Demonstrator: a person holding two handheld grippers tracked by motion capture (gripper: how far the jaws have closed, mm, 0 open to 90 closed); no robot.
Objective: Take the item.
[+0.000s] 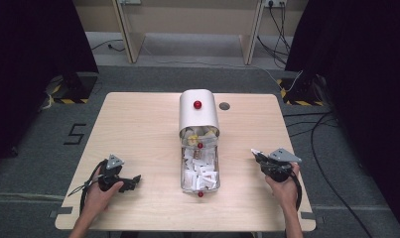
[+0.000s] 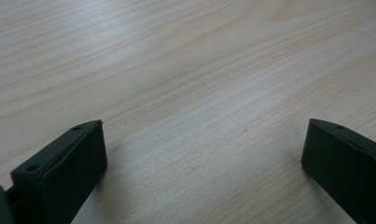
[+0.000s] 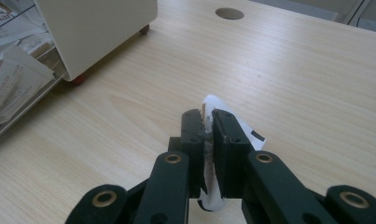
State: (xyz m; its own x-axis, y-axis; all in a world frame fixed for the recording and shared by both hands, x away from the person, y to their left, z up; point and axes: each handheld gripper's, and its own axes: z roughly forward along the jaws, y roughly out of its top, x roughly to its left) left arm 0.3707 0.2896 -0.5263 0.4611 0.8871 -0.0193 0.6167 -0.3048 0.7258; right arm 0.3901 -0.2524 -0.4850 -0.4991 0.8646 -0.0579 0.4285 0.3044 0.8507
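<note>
Paper is what the right gripper (image 3: 205, 122) carries: a small white packet (image 3: 232, 128) with dark print is pinched flat between its fingers, one curled edge poking out past the tips. In the high view that gripper (image 1: 257, 155) hangs over the right side of the wooden surface (image 1: 138, 129), well apart from the box at the middle.

The left gripper (image 2: 202, 154) hovers low over bare wood with its fingers spread wide and nothing between them; from above it (image 1: 133, 180) sits near the front left corner.

At the centre stands a rounded white cover (image 1: 198, 113) with a red knob (image 1: 197, 104), and a clear tray (image 1: 216, 168) pulled out toward the person, heaped with similar white packets (image 1: 200, 171).

By the look of it, the packet is very light, thin and limp, likely to bend or crumple under hard pressure and to slip if held only by a corner. A hold across its flat middle, as now, seems safest. It should drop freely once released, though it may flutter or cling to a finger pad.
</note>
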